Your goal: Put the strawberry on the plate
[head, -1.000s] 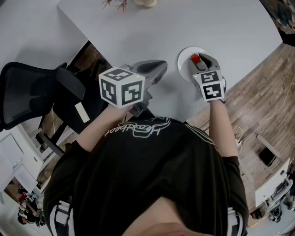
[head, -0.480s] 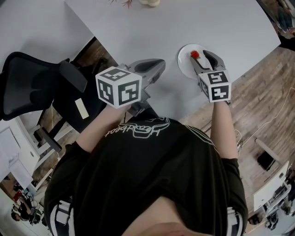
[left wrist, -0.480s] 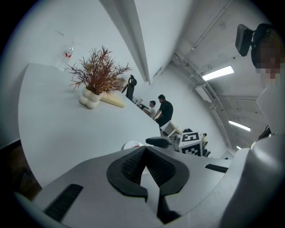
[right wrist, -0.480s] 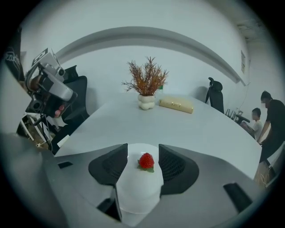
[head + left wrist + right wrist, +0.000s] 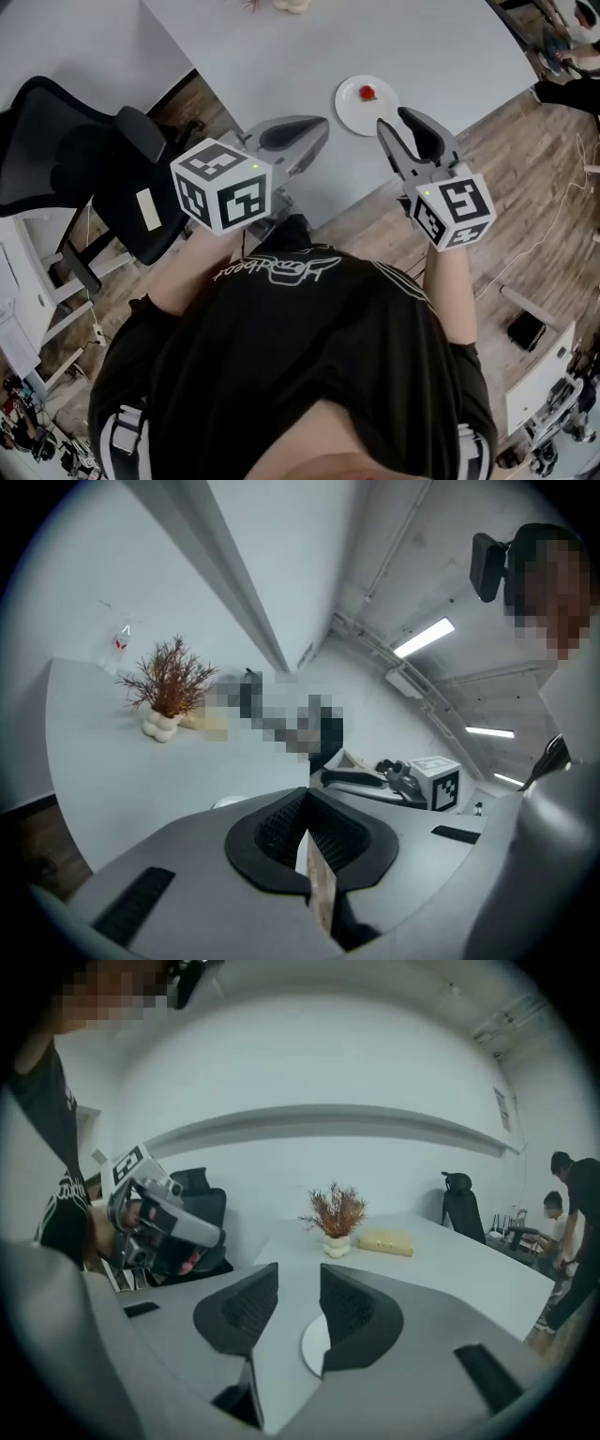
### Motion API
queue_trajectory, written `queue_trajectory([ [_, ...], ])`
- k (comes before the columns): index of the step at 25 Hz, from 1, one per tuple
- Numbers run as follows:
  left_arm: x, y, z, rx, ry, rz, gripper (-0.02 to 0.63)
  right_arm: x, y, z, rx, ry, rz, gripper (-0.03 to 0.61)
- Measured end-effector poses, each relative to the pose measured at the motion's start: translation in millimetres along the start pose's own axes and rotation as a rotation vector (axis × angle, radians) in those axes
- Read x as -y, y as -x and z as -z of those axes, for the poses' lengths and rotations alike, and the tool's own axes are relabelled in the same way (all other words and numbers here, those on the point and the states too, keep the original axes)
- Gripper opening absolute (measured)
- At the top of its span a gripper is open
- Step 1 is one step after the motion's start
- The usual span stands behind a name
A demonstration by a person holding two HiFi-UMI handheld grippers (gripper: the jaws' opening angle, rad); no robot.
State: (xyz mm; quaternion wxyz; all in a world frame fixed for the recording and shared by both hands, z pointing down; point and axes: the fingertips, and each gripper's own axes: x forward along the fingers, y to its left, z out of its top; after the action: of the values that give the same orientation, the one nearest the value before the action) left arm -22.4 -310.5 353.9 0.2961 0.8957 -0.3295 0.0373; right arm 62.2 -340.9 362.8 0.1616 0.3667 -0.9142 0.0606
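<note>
On the plate (image 5: 345,111) the strawberry (image 5: 367,93) already lies; the task seems done. The right gripper (image 5: 394,120), wide and empty, is closing; the left gripper (image 5: 321,128) is closed and empty.

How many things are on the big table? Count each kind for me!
strawberry: 1
plate: 1
potted plant: 1
yellow block: 1
clear bottle: 1
Total: 5

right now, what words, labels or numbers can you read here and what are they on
Shirt: outlined script, upside down in the head view, too distorted to read.
Left marker cube and right marker cube: square patterns, no words.
Bottle: red label, too small to read.
</note>
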Motion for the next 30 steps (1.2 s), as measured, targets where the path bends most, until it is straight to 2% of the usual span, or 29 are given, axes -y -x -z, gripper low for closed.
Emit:
queue_trajectory([
  [3, 37.6, 9.8, 1.1, 0.031, -0.019, 0.008, 0.006, -20.8, 45.4, -21.1, 0.07, -0.004, -0.03, 0.064],
  [7, 91.1, 22.7, 9.0, 0.067, -0.068, 0.019, 0.006, -46.8, 101.5, -27.9, 0.114, 0.042, -0.051, 0.027],
  [9, 119.2, 28.9, 17.7, 0.085, -0.08, 0.046, 0.006, -61.0, 126.8, -23.6, 0.132, 0.032, -0.079, 0.017],
  [13, 170.1, 40.2, 45.9, 0.119, -0.052, 0.1, 0.006, -87.4, 173.2, -0.8, 0.139, -0.004, -0.117, 0.009],
  [20, 232.4, 50.8, 110.0, 0.086, -0.077, 0.074, 0.006, -124.4, 246.3, 37.4, 0.152, -0.085, -0.165, 0.009],
  [25, 261.6, 51.7, 133.2, 0.058, -0.124, 0.061, 0.006, -136.2, 279.3, 47.7, 0.189, -0.165, -0.193, 0.009],
  [30, 282.4, 54.5, 141.6, 0.05, -0.14, 0.061, 0.006, -139.7, 299.5, 51.9, 0.194, -0.164, -0.177, 0.009],
])
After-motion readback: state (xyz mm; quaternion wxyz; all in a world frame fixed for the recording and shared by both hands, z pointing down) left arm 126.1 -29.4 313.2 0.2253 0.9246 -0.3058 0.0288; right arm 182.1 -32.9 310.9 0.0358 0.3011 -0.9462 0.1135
